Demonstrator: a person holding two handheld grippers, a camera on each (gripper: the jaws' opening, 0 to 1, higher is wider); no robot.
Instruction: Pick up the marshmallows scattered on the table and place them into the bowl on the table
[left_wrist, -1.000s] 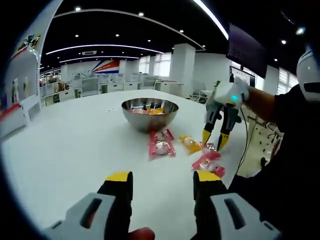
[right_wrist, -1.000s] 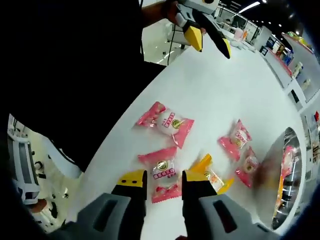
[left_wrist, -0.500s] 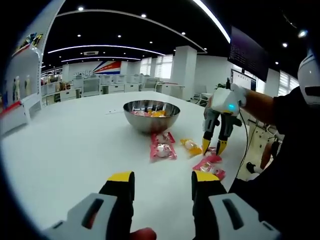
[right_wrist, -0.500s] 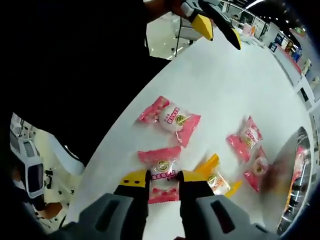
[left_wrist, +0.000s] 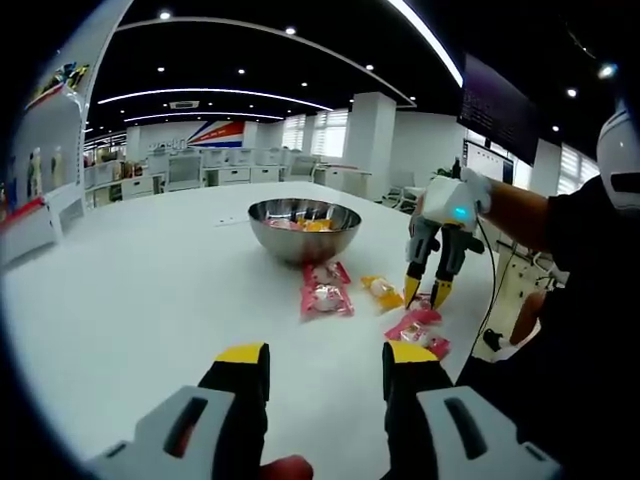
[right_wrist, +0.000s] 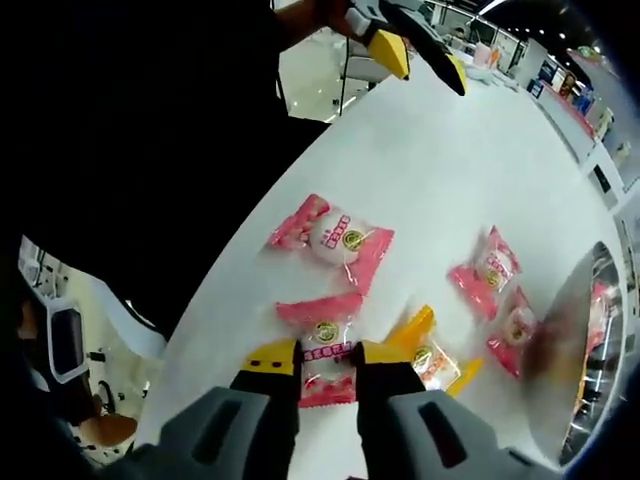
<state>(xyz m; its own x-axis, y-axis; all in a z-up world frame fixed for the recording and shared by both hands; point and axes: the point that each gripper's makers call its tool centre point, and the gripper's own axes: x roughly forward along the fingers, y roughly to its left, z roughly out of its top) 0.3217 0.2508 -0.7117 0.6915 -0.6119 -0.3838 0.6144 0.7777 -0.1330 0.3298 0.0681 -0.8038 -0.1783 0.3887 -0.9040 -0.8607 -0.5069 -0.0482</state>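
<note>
A steel bowl (left_wrist: 303, 228) with a few packets inside stands mid-table; its rim (right_wrist: 560, 340) sits at the right edge of the right gripper view. Two pink marshmallow packets (left_wrist: 325, 290) and an orange one (left_wrist: 383, 290) lie just before it. My right gripper (right_wrist: 328, 355) is down on the table with its jaws pressed against both sides of a pink packet (right_wrist: 325, 345); it comes in from the right (left_wrist: 425, 292) in the left gripper view. Another pink packet (right_wrist: 335, 238) lies beyond. My left gripper (left_wrist: 325, 355) hovers open over bare table, with nothing between its jaws.
The white table (left_wrist: 150, 290) has wide free room to the left of the bowl. Its near edge (right_wrist: 240, 260) runs close to the packets, with the person's dark clothing (left_wrist: 570, 330) beside it. Office desks and pillars stand far behind.
My right gripper has dropped onto the pink packet and its jaws have narrowed around it. The left gripper and the other packets have stayed put.
</note>
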